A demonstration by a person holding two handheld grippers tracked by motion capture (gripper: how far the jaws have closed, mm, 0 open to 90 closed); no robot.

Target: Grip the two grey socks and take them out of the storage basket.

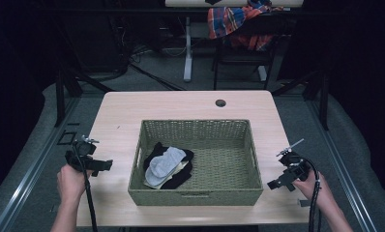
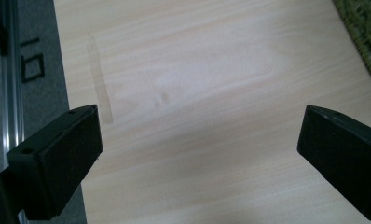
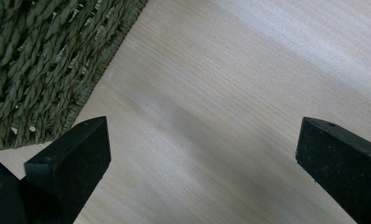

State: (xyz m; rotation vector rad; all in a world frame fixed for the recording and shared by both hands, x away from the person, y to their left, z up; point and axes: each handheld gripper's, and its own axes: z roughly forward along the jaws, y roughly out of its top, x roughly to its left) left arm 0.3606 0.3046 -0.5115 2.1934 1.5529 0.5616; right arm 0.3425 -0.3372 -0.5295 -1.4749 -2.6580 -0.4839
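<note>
At the left edge of the light wooden rectangular table (image 1: 190, 104), the left gripper (image 1: 103, 166) is held in the person's left hand (image 1: 70, 182), its jaws pointing toward the middle of the table. In the left gripper view, the left gripper (image 2: 197, 158) has its two black jaws spread wide with nothing between them; bare tabletop lies under and ahead of them, and the grey floor with a metal rail runs past the left jaw.

To the right of that gripper, near its jaws but apart from them, stands the olive-green woven rectangular basket (image 1: 195, 197). A corner of the basket's weave (image 2: 365, 28) shows beyond the right jaw in the left gripper view. Inside the basket, in the part nearest the left gripper, lies a small pile of socks (image 1: 167, 165): a pale grey one on top, a cream one under it, and black ones beneath and around them. The rest of the basket floor is bare weave.

Further right, just past the basket's right wall, the right gripper (image 1: 276, 185) is held in the person's right hand (image 1: 312, 186), its jaws pointing toward the basket. In the right gripper view, the right gripper (image 3: 200, 158) is likewise released, jaws wide apart over bare wood, with the basket's woven wall (image 3: 39, 60) close beside the left jaw, not touching it.
</note>
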